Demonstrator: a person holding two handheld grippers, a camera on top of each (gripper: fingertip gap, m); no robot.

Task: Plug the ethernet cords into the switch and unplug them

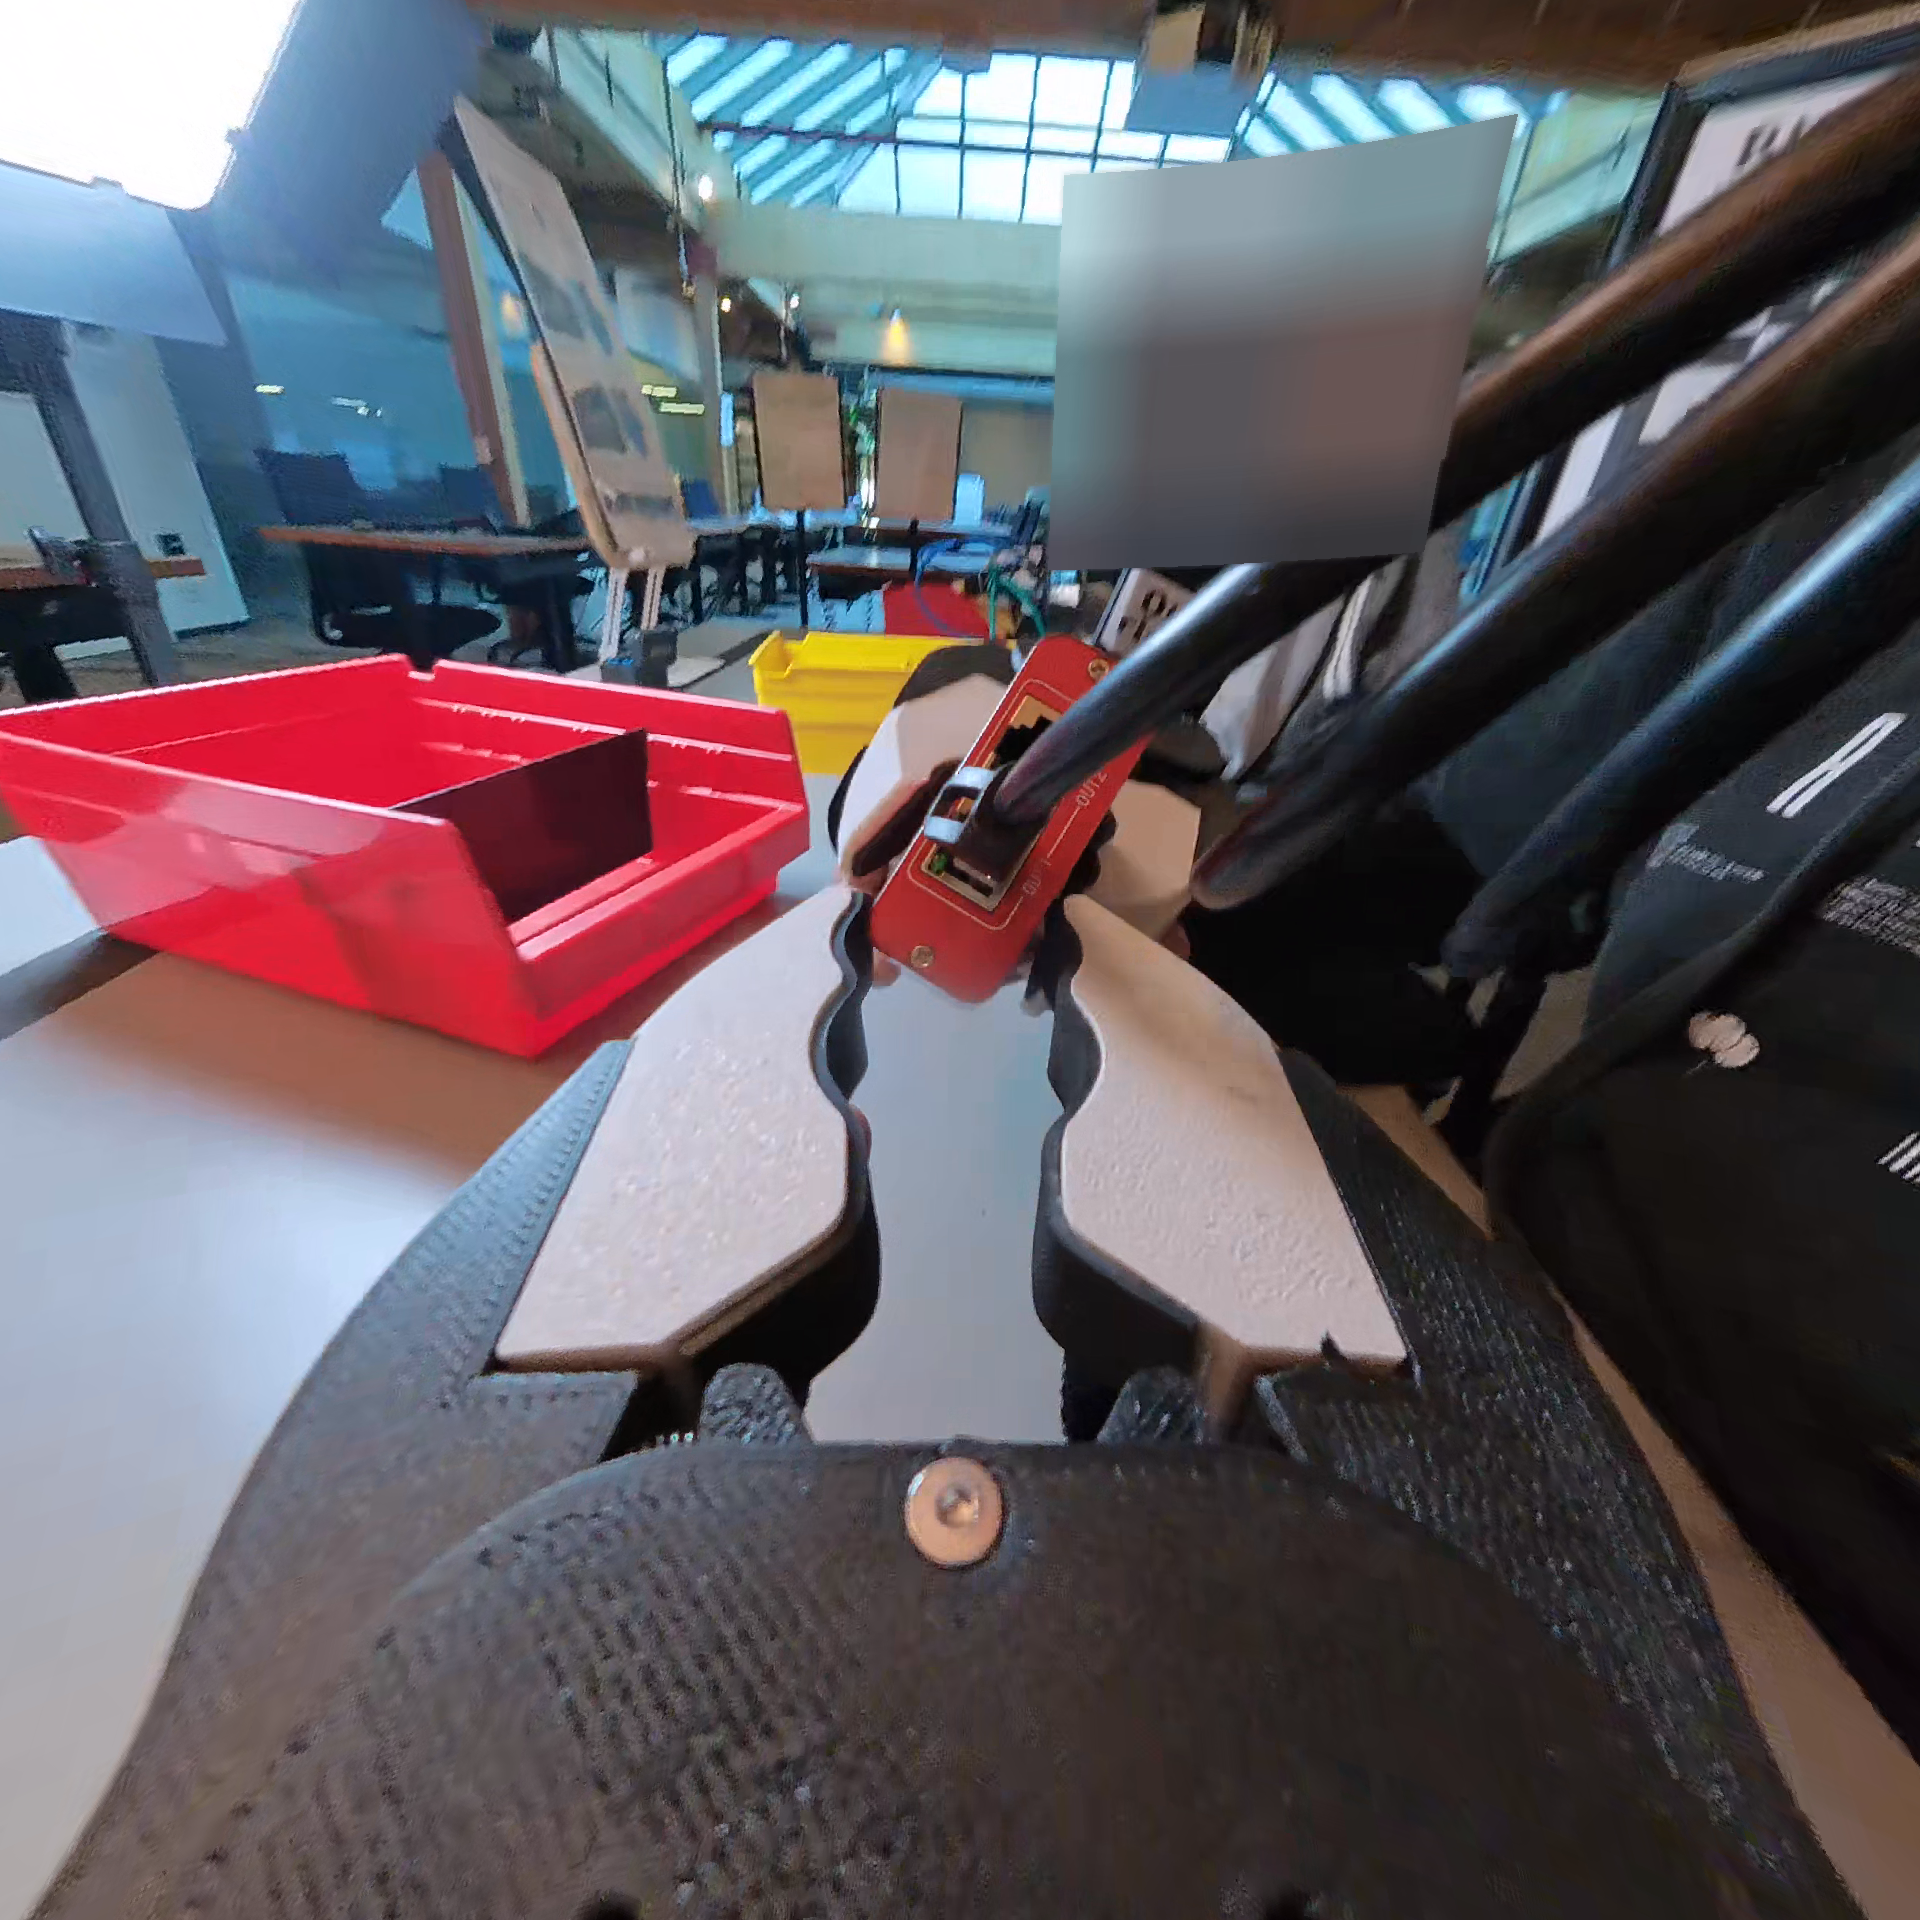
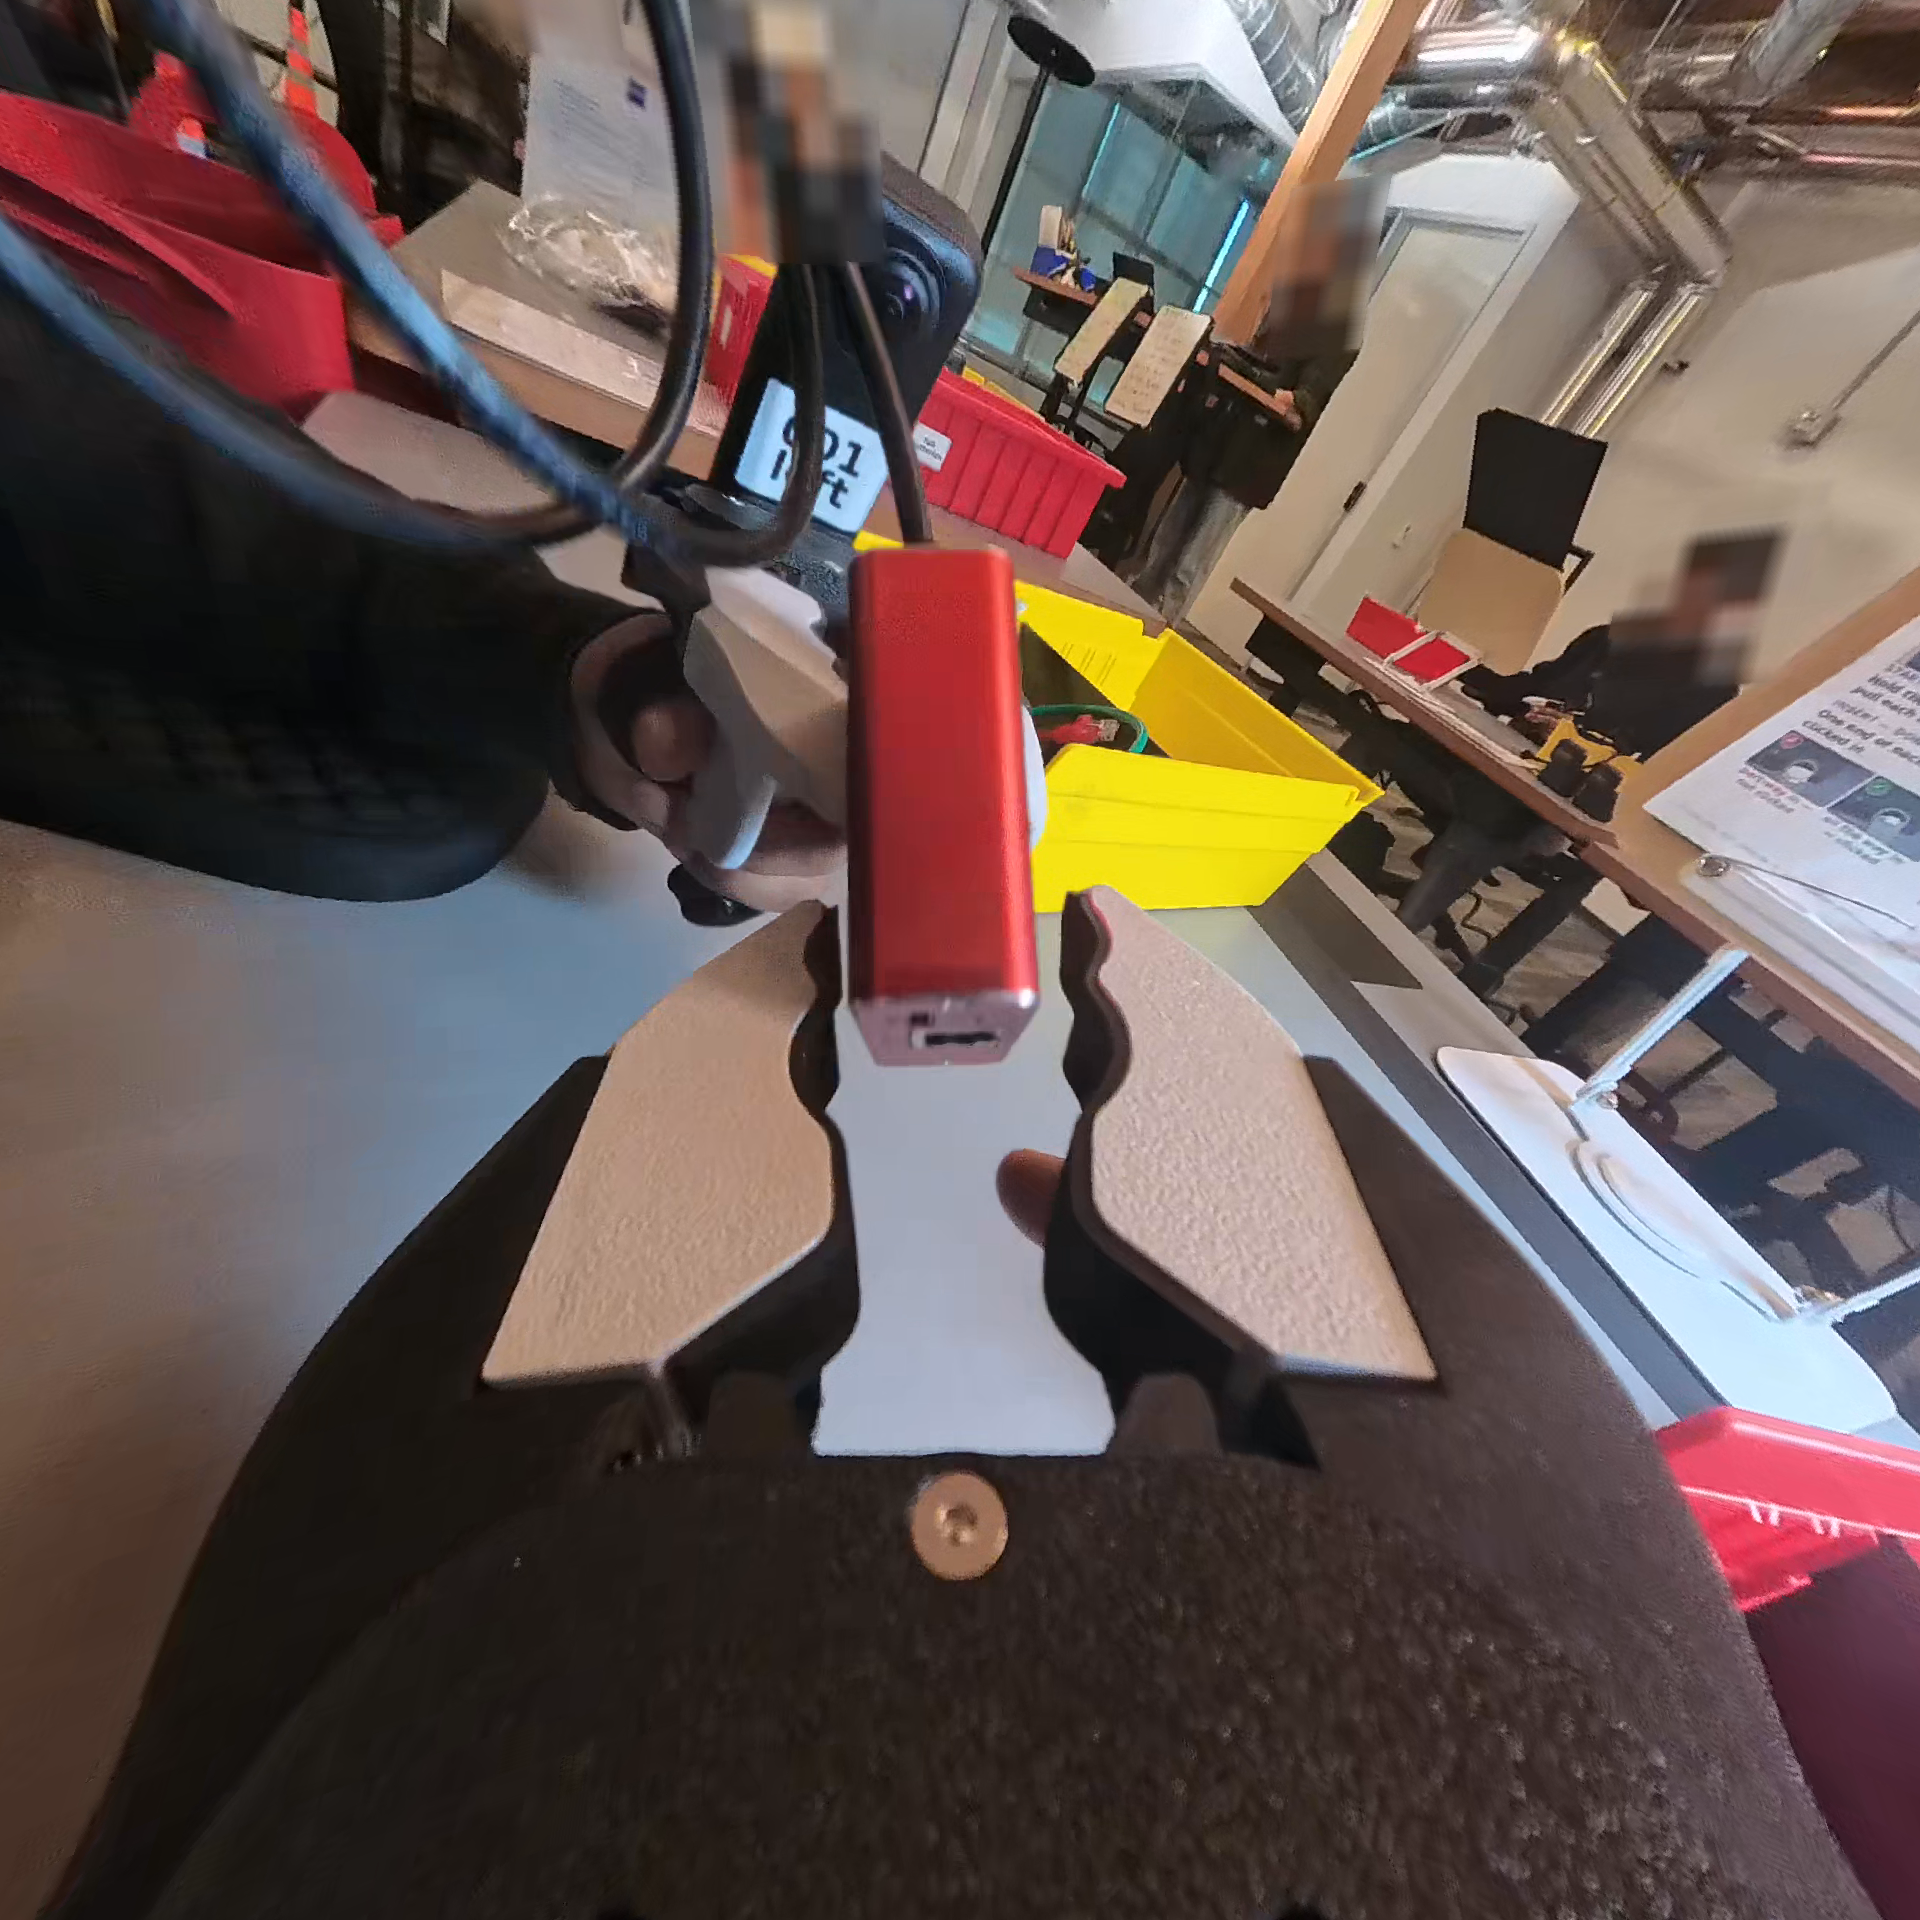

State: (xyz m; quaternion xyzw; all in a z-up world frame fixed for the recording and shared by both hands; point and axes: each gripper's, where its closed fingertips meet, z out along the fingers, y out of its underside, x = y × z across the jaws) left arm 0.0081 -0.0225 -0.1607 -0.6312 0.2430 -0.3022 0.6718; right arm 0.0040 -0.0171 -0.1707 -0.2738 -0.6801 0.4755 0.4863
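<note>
Switch (image 1: 940, 935): a small red box held in the air above the bench (image 1: 208, 1143), port face turned toward the left wrist view. One black cord (image 1: 1101, 717) is seated in a port, its clip (image 1: 966, 821) facing outward; the port beside it looks empty.

Left claw (image 1: 961, 940): clenched on the lower end of the switch, one finger on each long side.

Right claw (image 2: 945, 935): its fingers flank the opposite end of the switch, with a thin strip of bench showing on one side. I cannot tell whether it is gripping or only bracketing.

Hazards I judge from here:
1. Pulling the cord without pressing the clip. Cause: the latch stays engaged, so the switch is dragged out of the left claw or the clip breaks
2. Slip or rotation of the switch. Cause: smooth metal sides and a grip near one end only
3. Snagging. Cause: several loose black cables (image 2: 436, 364) hang close to the right claw's path
4. A dropped switch could strike the bench or land in the yellow bin (image 2: 1195, 810)
</note>
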